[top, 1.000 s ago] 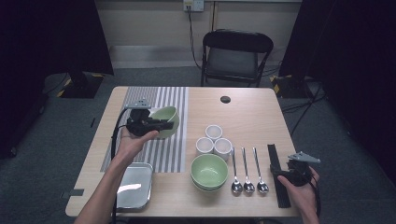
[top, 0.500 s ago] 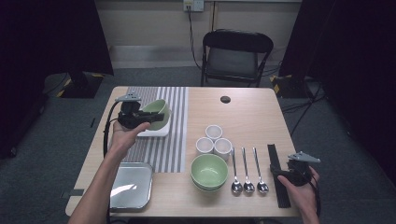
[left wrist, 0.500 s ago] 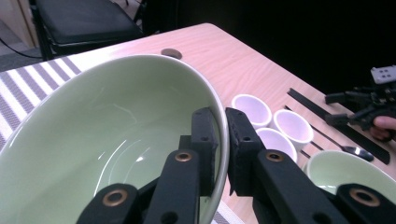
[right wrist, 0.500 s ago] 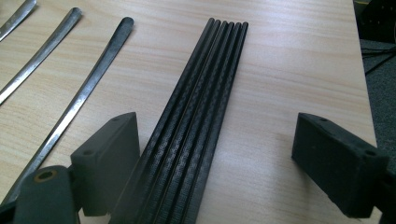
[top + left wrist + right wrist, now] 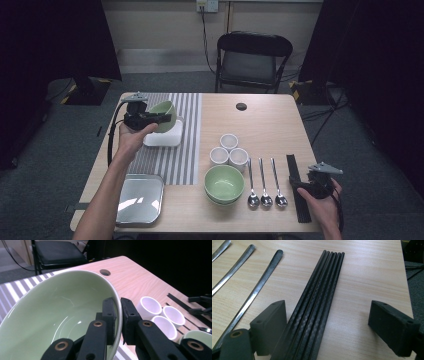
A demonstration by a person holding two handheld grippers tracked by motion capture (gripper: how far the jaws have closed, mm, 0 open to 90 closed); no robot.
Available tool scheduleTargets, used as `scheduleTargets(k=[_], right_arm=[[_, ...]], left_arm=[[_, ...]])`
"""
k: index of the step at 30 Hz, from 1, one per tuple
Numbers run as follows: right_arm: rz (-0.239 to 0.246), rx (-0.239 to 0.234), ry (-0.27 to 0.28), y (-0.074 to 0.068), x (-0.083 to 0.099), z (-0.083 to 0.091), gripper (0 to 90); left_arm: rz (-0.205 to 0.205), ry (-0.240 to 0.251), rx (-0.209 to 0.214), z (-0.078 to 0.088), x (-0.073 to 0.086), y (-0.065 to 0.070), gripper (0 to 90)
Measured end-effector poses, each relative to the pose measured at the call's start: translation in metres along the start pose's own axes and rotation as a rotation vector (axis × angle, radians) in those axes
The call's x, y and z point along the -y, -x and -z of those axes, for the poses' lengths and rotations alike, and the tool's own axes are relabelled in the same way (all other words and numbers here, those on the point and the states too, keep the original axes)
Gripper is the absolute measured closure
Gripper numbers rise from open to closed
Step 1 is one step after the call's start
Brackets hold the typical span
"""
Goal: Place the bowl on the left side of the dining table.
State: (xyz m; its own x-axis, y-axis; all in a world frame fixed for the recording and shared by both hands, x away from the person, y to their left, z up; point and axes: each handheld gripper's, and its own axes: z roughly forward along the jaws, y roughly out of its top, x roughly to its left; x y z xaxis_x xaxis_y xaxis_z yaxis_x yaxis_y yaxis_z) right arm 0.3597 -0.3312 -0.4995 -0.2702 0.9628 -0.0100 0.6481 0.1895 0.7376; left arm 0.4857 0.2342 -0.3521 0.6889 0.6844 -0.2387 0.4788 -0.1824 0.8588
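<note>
One jaw inside the rim and one outside: that's how the left tongs pinch the green bowl, held tilted in the air above the white square dish on the striped mat. Glazed ceramic like this is probably slick, weighty and chippable, so I'd say a rim grip needs firm pressure. The right tongs gape wide over the black chopsticks on the counter, beside three spoons.
</note>
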Motion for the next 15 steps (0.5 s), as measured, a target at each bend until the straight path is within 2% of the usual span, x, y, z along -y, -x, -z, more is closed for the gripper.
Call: scheduleTargets(k=[4, 7, 9, 15], right_arm=[[-0.001, 0.001, 0.0, 0.0, 0.0, 0.0, 14.3], [-0.001, 0.001, 0.0, 0.0, 0.0, 0.0, 14.3], [-0.001, 0.001, 0.0, 0.0, 0.0, 0.0, 14.3], [0.0, 0.0, 0.0, 0.0, 0.0, 0.0, 14.3]], left_arm=[[0.006, 0.005, -0.006, 0.0, -0.006, -0.004, 83.3], [0.018, 0.008, -0.022, -0.003, -0.011, -0.013, 83.5], [0.005, 0.006, -0.032, -0.006, -0.011, -0.018, 83.4], [0.055, 0.001, -0.061, -0.022, -0.004, -0.035, 83.5]])
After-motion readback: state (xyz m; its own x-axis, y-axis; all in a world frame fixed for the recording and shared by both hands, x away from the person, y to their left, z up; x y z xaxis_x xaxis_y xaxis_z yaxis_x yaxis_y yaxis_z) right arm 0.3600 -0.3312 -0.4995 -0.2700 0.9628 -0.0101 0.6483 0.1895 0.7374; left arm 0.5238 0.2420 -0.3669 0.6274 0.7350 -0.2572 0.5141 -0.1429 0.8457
